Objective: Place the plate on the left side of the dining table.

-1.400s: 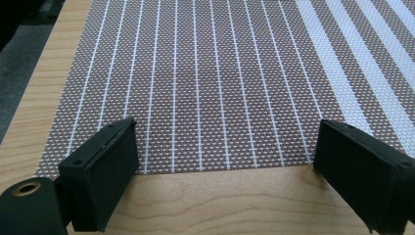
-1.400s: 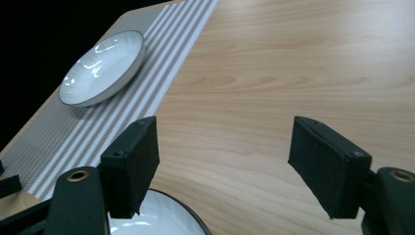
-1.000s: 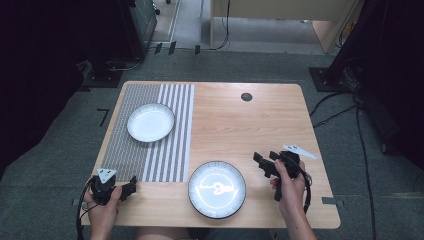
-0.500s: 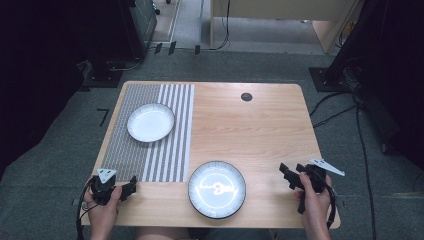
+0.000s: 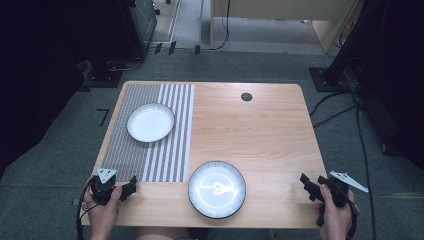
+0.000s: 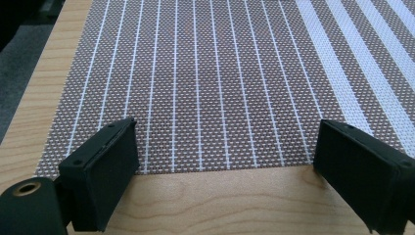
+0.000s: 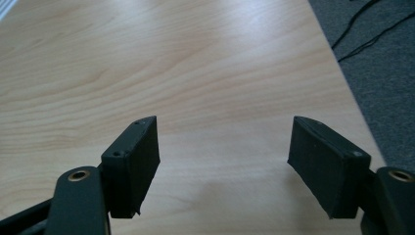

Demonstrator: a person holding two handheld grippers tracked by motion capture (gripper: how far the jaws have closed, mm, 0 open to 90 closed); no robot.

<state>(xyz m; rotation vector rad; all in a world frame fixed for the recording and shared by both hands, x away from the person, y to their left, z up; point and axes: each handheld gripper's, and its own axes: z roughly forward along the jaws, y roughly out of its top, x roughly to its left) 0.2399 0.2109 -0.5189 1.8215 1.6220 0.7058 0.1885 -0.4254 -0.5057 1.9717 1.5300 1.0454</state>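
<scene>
A white plate (image 5: 150, 122) sits on the striped placemat (image 5: 150, 155) at the table's left. A dark-rimmed plate (image 5: 217, 189) with a white inside lies on bare wood near the front edge. My left gripper (image 5: 128, 189) rests at the front left corner, open and with nothing in it. In the left gripper view its jaws (image 6: 225, 142) stand wide over the placemat's (image 6: 220, 73) near edge. My right gripper (image 5: 307, 183) is at the front right corner, well right of the dark-rimmed plate. It is open (image 7: 222, 134) over bare wood, with nothing between the jaws.
The wooden table (image 5: 260, 130) has a round cable hole (image 5: 246, 96) near its far edge. Grey carpet with cables (image 5: 340, 107) lies to the right of the table. The table's right edge (image 7: 342, 73) runs close beside the right gripper.
My right gripper has moved to the right and toward the front edge, away from the dark-rimmed plate, its jaws still open. The left gripper and both plates have stayed where they were.
</scene>
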